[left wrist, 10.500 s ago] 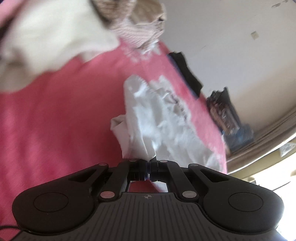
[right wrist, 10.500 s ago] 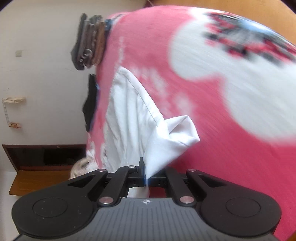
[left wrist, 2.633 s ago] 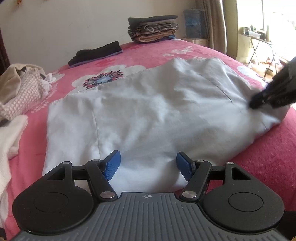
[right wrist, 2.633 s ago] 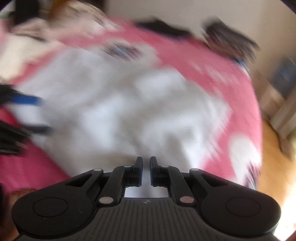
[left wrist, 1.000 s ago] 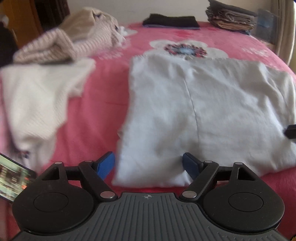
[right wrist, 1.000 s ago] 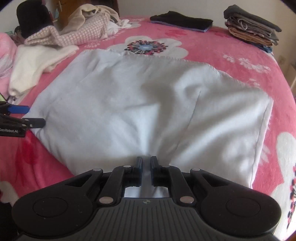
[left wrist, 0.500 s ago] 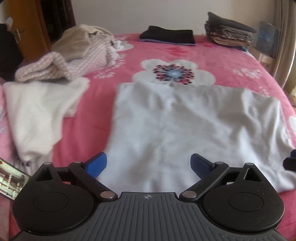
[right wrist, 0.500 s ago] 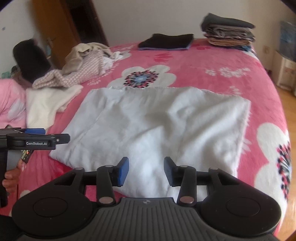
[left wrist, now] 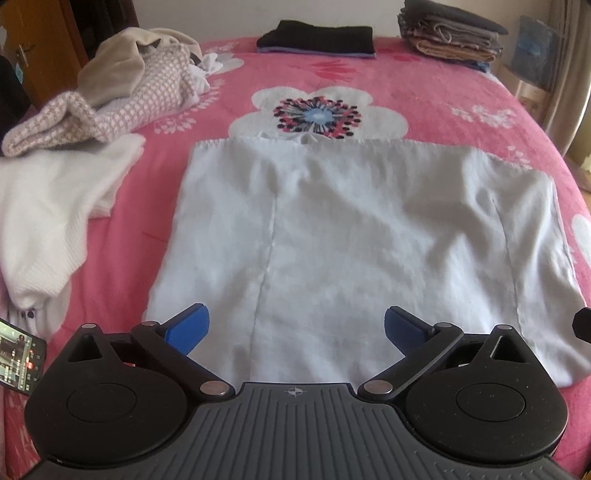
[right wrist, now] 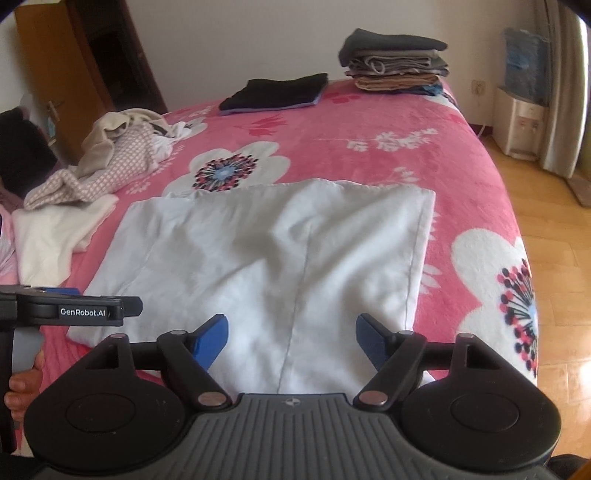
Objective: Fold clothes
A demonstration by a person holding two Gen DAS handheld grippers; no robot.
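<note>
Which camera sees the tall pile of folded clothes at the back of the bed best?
The right wrist view: the pile of folded clothes shows whole, every layer clear. In the left wrist view the pile sits in the top corner, its top cut off by the picture edge.

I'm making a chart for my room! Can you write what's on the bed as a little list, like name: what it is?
bed cover: pink with big white flowers
white garment: spread flat, partly folded, in the middle
unfolded pile: beige and checked clothes, far left
cream garment: loose, beside the pile
black folded item: at the far edge
folded stack: far right corner
left gripper: jaws opening, nothing between them
right gripper: jaws opening, nothing between them
</note>
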